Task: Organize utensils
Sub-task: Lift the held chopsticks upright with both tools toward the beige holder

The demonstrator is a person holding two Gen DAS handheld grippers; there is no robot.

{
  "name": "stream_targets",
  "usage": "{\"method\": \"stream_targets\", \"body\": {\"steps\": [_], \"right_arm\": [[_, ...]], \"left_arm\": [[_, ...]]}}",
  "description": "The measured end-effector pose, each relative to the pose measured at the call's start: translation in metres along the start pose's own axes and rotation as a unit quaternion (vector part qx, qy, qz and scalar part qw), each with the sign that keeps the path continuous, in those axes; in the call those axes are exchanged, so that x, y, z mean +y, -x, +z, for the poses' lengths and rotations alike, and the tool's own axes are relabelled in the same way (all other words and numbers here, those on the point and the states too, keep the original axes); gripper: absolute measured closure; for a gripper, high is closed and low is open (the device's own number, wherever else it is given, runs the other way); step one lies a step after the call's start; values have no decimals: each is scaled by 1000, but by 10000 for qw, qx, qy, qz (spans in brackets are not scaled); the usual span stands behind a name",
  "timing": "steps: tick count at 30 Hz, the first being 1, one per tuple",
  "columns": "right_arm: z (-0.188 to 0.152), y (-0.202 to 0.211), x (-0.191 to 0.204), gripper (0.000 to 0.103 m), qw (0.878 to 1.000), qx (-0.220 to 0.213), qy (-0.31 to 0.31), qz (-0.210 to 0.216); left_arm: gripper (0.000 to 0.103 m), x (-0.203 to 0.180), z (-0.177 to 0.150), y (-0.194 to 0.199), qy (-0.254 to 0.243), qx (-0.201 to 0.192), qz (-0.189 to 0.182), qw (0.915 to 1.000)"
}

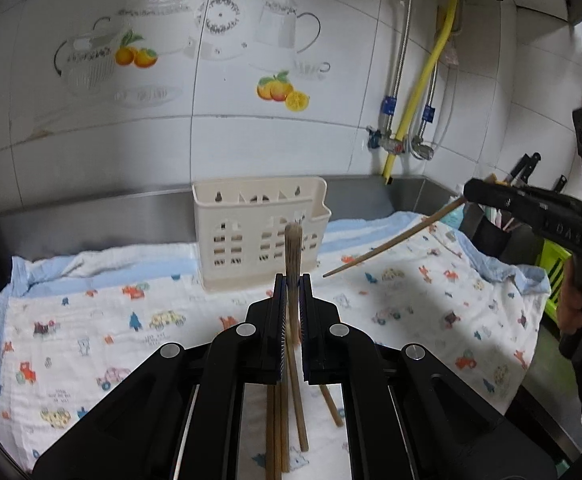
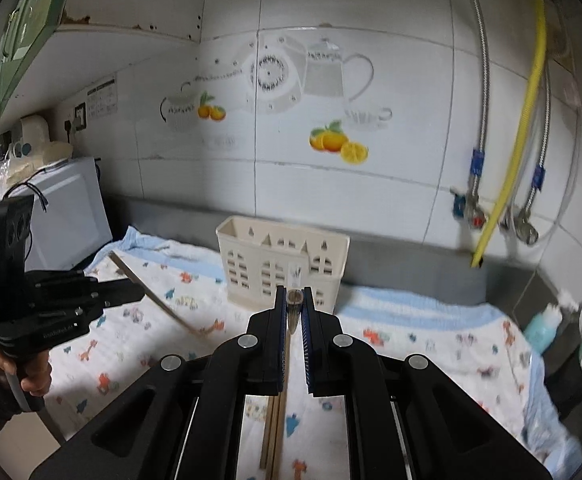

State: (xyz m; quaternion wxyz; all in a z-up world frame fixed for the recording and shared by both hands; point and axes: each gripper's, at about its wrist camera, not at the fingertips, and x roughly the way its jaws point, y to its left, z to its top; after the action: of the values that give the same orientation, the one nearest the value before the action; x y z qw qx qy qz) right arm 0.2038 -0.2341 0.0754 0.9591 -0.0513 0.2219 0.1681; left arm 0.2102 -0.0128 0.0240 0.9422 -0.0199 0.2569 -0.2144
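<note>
A cream plastic utensil holder point(image 1: 261, 232) stands upright on a patterned towel point(image 1: 91, 320) by the wall; it also shows in the right wrist view point(image 2: 283, 264). My left gripper point(image 1: 291, 284) is shut on a wooden chopstick point(image 1: 293, 248) that points up toward the holder. Several more chopsticks point(image 1: 287, 420) lie on the towel below it. My right gripper point(image 2: 294, 298) is shut on another chopstick point(image 2: 294, 312), seen end-on. In the left wrist view that chopstick point(image 1: 391, 242) slants down left from the right gripper point(image 1: 471, 194), above the towel to the right of the holder.
A microwave point(image 2: 71, 216) stands at the left end of the counter. Pipes and a yellow hose point(image 1: 423, 80) run down the tiled wall at the right. Knives point(image 1: 525, 168), a dark cup point(image 1: 491, 232) and a green basket point(image 1: 555, 276) sit at the right. A blue bottle point(image 2: 543, 326) stands there too.
</note>
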Motion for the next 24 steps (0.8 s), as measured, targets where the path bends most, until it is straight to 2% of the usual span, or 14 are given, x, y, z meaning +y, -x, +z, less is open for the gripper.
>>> {"method": "stream_targets", "body": {"steps": [6, 13, 24], "right_arm": [[27, -6, -8, 96, 10000, -68, 66, -7], [43, -8, -14, 96, 9998, -177, 99, -69], [71, -21, -28, 96, 9995, -202, 96, -234]], "left_arm": [[98, -1, 19, -1, -98, -106, 60, 9999], [98, 0, 36, 1, -107, -250, 94, 9996], [98, -4, 101, 18, -341, -921, 252, 9948]]}}
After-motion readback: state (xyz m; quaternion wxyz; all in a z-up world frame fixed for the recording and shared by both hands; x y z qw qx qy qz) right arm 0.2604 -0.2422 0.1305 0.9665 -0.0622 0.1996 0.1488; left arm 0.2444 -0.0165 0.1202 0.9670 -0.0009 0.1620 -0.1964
